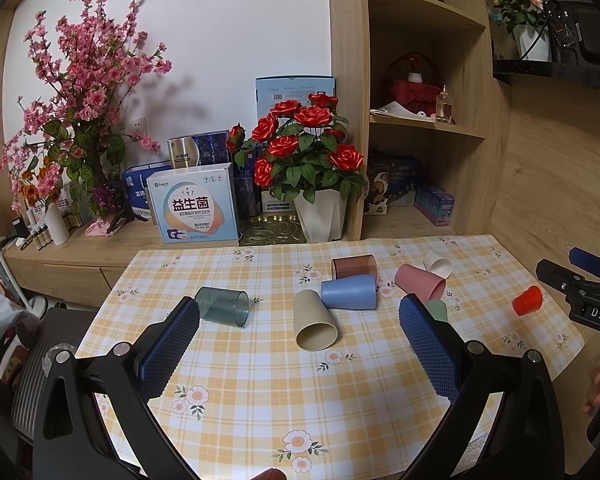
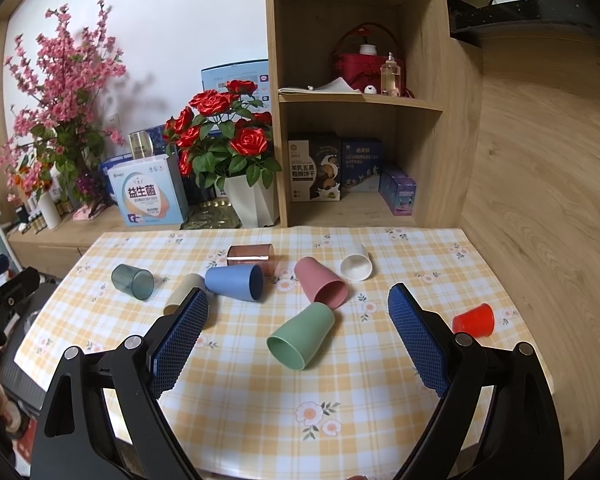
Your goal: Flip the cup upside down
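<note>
Several cups lie on their sides on the checked tablecloth [image 1: 260, 380]. In the left wrist view: a beige cup [image 1: 314, 320], a blue cup [image 1: 349, 292], a clear grey cup [image 1: 224, 306], a brown cup [image 1: 354, 266], a pink cup [image 1: 419, 283], a white cup [image 1: 438, 264] and a small red cup [image 1: 527, 301]. My left gripper [image 1: 300, 308] is open and empty, above the table in front of the beige cup. In the right wrist view a green cup [image 2: 302, 336] lies between the fingers of my right gripper [image 2: 298, 298], which is open and empty above it.
A white pot of red roses [image 1: 320, 216], boxes [image 1: 196, 208] and a pink blossom vase [image 1: 56, 224] stand on the low cabinet behind the table. A wooden shelf unit [image 2: 360, 100] rises at the back right. The right gripper's body [image 1: 580, 292] shows at the right edge.
</note>
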Action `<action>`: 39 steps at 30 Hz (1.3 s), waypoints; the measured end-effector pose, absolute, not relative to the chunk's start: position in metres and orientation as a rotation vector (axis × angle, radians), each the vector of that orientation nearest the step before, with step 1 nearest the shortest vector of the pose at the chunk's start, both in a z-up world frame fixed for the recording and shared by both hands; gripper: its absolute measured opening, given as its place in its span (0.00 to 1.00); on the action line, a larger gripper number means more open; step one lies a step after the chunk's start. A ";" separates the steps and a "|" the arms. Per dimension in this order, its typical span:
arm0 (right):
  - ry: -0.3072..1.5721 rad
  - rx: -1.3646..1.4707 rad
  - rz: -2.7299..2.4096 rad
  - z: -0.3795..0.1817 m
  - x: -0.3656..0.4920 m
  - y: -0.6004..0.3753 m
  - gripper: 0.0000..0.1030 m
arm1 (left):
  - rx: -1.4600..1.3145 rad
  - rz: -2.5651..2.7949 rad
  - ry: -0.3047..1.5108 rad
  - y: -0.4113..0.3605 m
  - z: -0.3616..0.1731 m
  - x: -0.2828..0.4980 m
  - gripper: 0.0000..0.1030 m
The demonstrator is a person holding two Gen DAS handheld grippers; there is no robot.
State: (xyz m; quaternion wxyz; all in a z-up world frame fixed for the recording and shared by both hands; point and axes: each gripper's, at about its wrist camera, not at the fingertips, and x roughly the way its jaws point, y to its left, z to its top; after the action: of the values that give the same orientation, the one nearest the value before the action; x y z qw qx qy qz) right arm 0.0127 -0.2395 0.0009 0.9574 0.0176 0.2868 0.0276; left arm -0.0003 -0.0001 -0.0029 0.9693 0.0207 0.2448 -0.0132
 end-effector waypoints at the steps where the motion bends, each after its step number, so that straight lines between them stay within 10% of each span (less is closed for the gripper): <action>1: 0.582 0.035 0.055 -0.001 0.012 -0.241 0.86 | 0.042 -0.027 0.495 0.000 -0.003 0.000 0.94; 39: 0.584 0.038 0.057 0.000 0.012 -0.240 0.86 | 0.033 -0.024 0.495 0.001 -0.003 -0.001 0.94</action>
State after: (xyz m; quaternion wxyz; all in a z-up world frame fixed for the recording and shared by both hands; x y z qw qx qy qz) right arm 0.0120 -0.2403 0.0001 0.9572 0.0186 0.2876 0.0281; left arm -0.0015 0.0010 -0.0033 0.9693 0.0166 0.2451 -0.0120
